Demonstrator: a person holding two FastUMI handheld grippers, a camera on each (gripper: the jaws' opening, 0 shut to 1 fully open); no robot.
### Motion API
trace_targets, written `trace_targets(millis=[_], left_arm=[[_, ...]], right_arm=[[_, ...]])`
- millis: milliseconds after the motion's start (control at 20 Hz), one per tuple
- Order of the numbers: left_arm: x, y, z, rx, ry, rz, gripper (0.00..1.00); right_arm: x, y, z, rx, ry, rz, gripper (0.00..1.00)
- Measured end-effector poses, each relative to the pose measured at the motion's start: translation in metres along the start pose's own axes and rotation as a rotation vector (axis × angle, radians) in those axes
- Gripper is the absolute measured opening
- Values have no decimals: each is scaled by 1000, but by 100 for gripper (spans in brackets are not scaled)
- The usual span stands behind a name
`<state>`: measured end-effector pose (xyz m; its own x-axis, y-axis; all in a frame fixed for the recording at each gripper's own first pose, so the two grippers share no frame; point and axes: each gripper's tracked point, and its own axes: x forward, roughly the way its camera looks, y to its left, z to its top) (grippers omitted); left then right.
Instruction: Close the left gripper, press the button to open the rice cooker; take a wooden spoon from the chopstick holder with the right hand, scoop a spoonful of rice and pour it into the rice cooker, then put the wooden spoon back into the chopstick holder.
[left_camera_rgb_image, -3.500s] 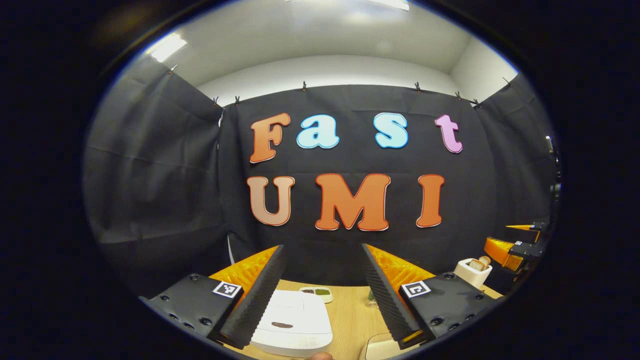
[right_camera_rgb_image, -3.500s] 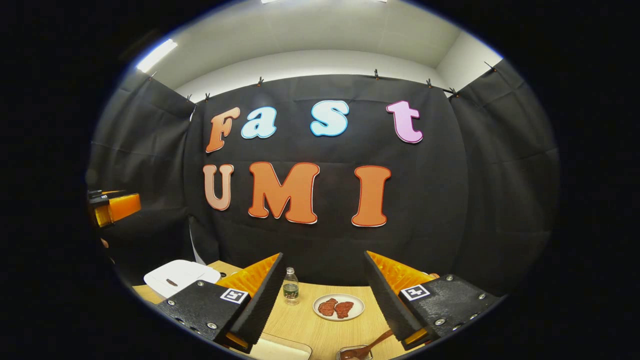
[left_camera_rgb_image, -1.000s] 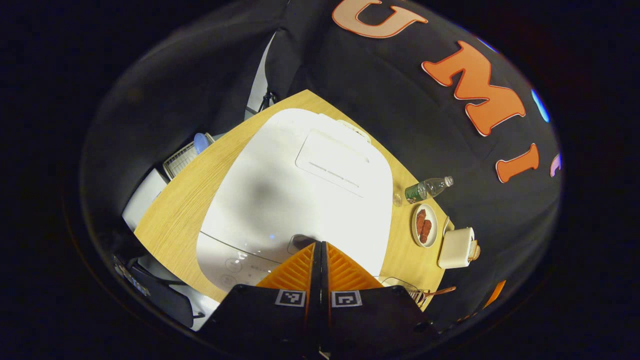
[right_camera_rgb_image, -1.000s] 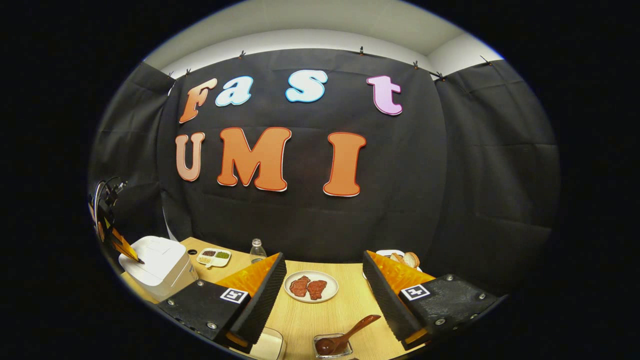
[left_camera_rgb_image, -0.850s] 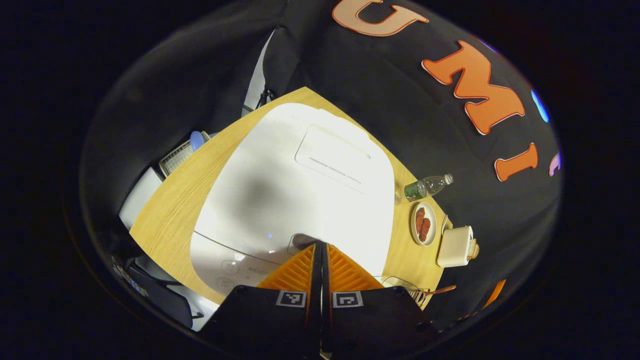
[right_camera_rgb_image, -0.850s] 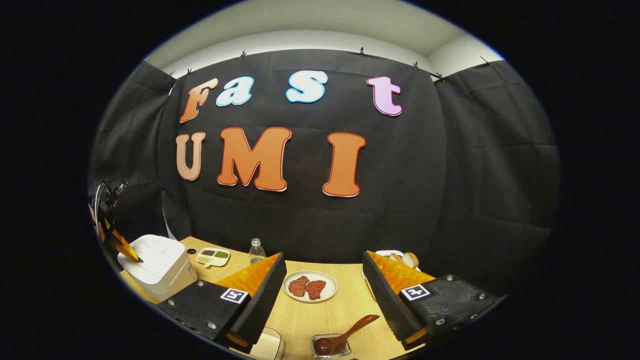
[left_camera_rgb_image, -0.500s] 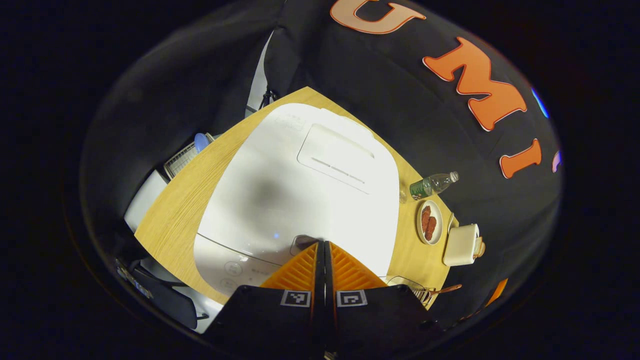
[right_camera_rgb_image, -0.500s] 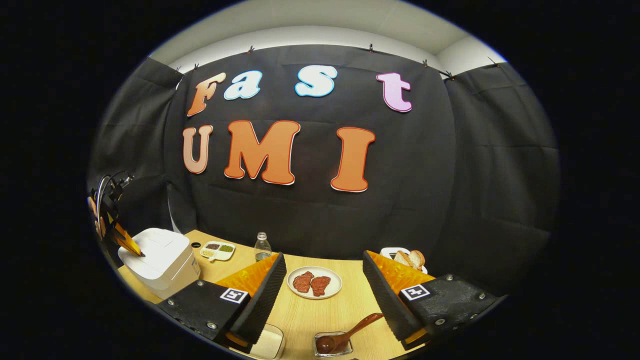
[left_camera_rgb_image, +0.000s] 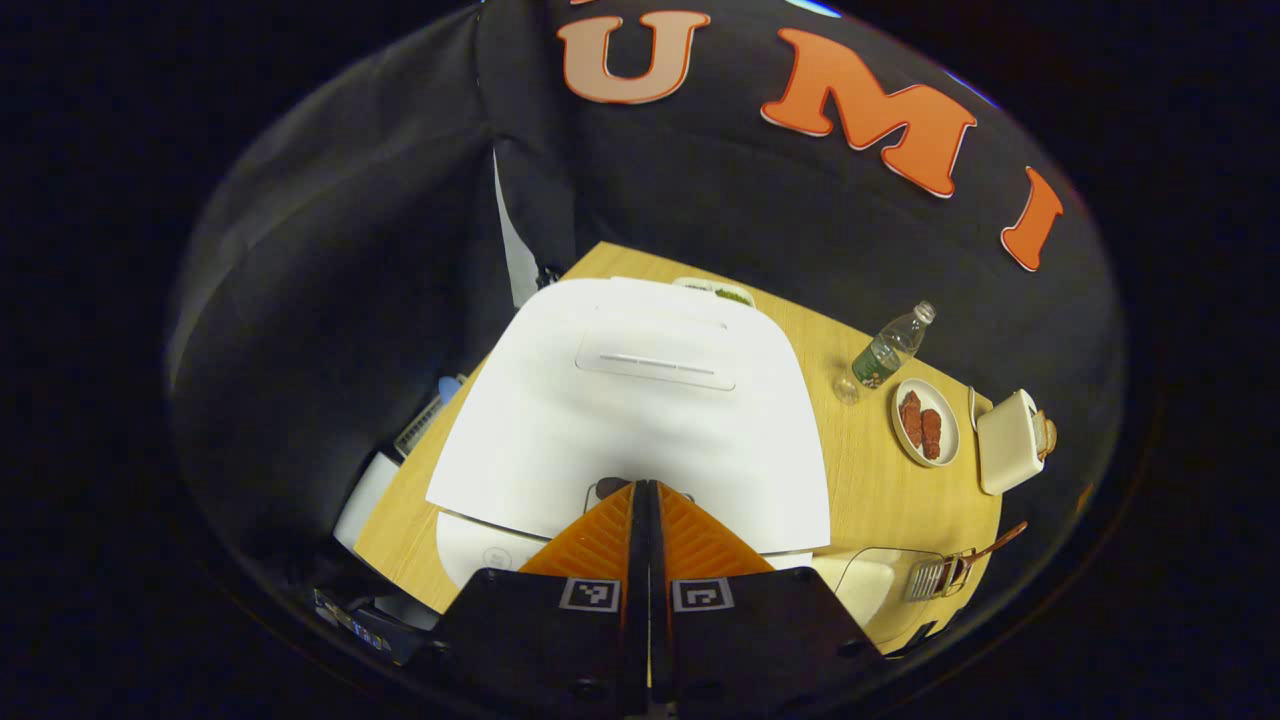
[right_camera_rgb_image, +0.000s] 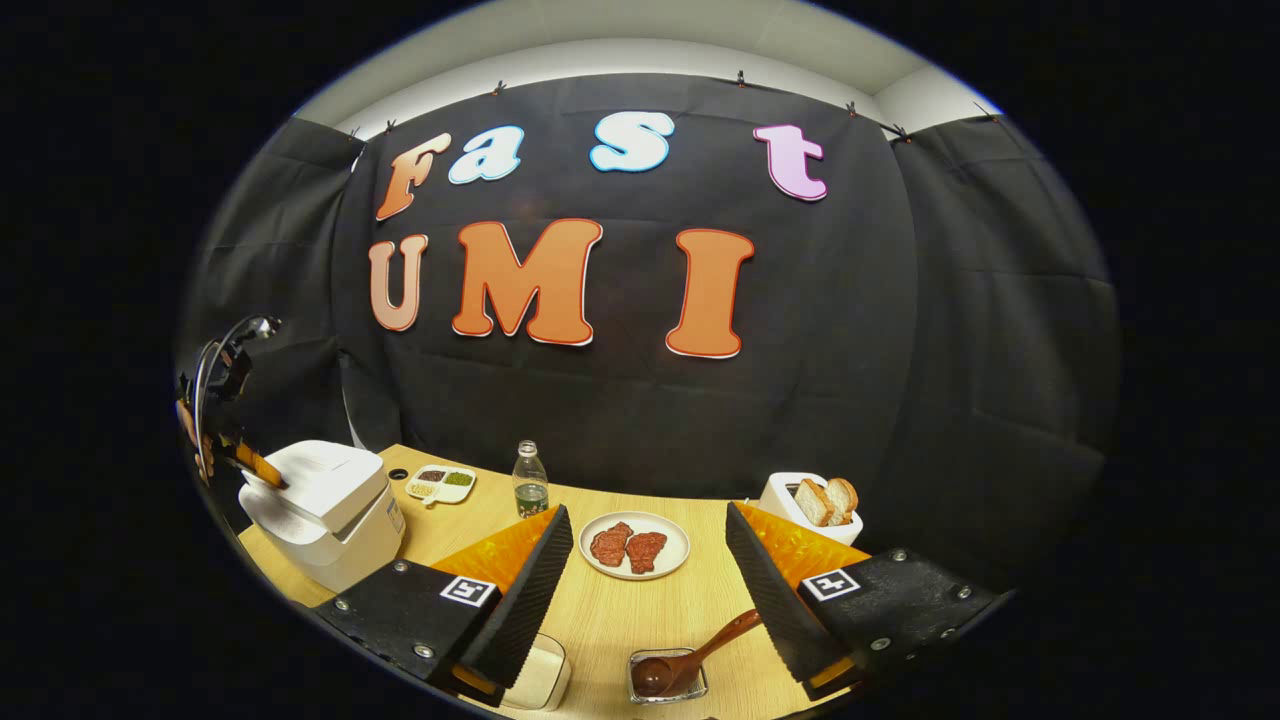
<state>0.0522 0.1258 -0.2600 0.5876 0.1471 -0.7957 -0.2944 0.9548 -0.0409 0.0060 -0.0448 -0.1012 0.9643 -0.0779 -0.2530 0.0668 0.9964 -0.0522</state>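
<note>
A: Two grippers, two very different postures. The left gripper (left_camera_rgb_image: 645, 487) has its fingers pressed flat together with nothing between them, tips on the dark button (left_camera_rgb_image: 607, 489) at the front edge of the rice cooker's (left_camera_rgb_image: 640, 420) lid.

B: And compared with half a second ago?

A: The lid looks different. From the right gripper view the rice cooker (right_camera_rgb_image: 320, 510) now shows a gap under the front of its lid, which tilts up where it sat flat before. From the left gripper view the lid's front edge stands apart from the body just ahead of the closed tips.

B: So the press has taken?

A: That would be the reading: the latch seems released and the lid is starting to rise, though it is far from fully open. The left gripper could probably draw back so the lid can swing up freely.

B: What about the right gripper (right_camera_rgb_image: 650, 570)?

A: Its fingers are spread wide and hold nothing. The wooden spoon (right_camera_rgb_image: 690, 652) lies just ahead of them and low, bowl down in the small clear chopstick holder (right_camera_rgb_image: 668, 677), handle slanting up toward the right-hand finger. A plate of meat (right_camera_rgb_image: 634, 545) sits farther ahead between the fingers.

B: And the rice?

A: A pale container (right_camera_rgb_image: 540, 675) sits just beside the left-hand finger's tip; whether it holds rice cannot be told from here. Taking the spoon looks like the next step.
</note>
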Motion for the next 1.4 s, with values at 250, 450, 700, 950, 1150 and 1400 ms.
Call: trace_targets(millis=[250, 450, 700, 950, 1150, 1400], left_arm=[[-58, -4, 64, 43, -362, 50, 5], [-97, -25, 80, 41, -490, 16, 6], [-114, -64, 67, 96, -517, -90, 58], [-147, -76, 68, 115, -631, -43, 99], [-170, -92, 57, 144, -709, -47, 100], [-198, -115, 46, 189, -797, -55, 99]], right_arm=[[2, -12, -14, 10, 35, -12, 96], [1, -27, -27, 31, 60, -32, 96], [1, -55, -54, 39, 110, -83, 95], [-3, -94, -74, 61, 149, -167, 95], [-6, -114, -108, 121, 226, -201, 96], [5, -99, -153, 214, 353, -131, 95]])
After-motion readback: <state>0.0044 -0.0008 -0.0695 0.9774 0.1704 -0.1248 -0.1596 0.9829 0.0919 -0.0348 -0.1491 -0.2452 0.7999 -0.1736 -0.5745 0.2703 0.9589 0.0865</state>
